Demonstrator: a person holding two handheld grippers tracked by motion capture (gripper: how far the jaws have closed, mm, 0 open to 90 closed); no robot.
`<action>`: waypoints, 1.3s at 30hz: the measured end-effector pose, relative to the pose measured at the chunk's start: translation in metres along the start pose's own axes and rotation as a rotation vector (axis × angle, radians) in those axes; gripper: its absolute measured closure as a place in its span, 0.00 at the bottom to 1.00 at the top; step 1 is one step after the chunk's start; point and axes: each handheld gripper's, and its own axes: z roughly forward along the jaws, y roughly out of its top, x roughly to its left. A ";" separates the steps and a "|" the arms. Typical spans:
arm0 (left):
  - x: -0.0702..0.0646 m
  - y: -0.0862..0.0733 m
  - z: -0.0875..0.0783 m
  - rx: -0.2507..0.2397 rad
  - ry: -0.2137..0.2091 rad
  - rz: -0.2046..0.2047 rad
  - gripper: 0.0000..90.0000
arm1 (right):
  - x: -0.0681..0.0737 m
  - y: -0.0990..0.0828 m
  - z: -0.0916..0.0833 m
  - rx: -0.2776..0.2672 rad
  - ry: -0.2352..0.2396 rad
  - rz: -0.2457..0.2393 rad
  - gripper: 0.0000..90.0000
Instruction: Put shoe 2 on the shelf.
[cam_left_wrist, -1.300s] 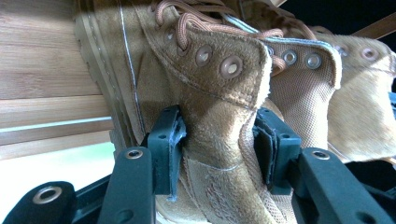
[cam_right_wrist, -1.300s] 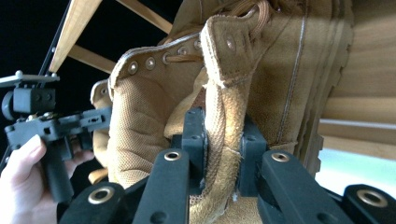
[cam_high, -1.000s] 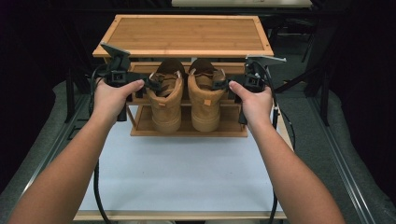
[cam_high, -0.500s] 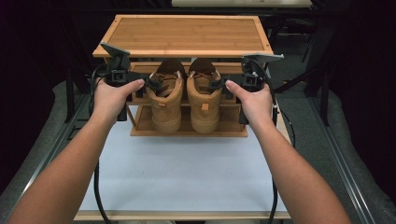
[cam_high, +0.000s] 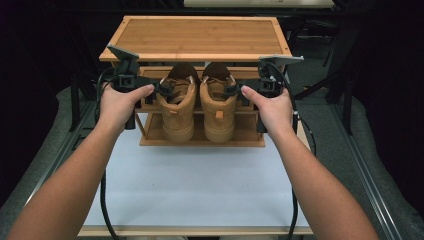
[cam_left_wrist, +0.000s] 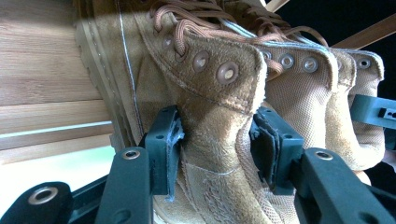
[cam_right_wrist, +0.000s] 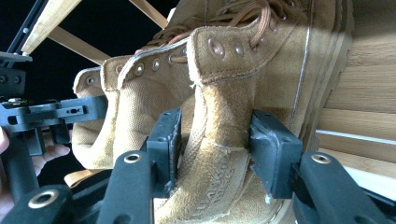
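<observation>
Along the far edge of the bench (cam_high: 200, 200) stands a bamboo shoe rack (cam_high: 200, 37). A pair of tan boots sits side by side on its middle shelf, heels out over the front edge toward the person. With the heels facing that way, the padded collars are the easiest part to catch from the sides, and each hand has come in level from its own side to do that.

The left boot (cam_high: 177, 107) has the left gripper (cam_high: 167, 90) around its collar. In the left gripper view both pads lie against the suede just under the eyelets, so I'd call it a light hold, held fairly wide because the ankle is thick. The right boot (cam_high: 217, 107) has the right gripper (cam_high: 230, 90) astride its collar with one jaw on each side. Those jaws have just been opening, and I doubt they are clamped yet.

A second ago the right gripper was nearly closed and sat farther out toward the rack's right post. It has since slid inward over the boot. The left hand and both boots look unchanged.
</observation>
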 end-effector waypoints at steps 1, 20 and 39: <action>0.000 0.000 0.000 0.002 -0.002 0.001 0.60 | 0.000 0.000 0.000 -0.004 0.000 -0.001 0.60; -0.007 0.004 -0.037 -0.065 -0.019 0.040 0.61 | 0.008 0.006 -0.041 -0.106 -0.017 -0.070 0.61; 0.052 -0.025 0.021 -0.104 0.122 0.128 1.00 | -0.067 -0.023 0.012 -0.110 -0.087 -0.063 1.00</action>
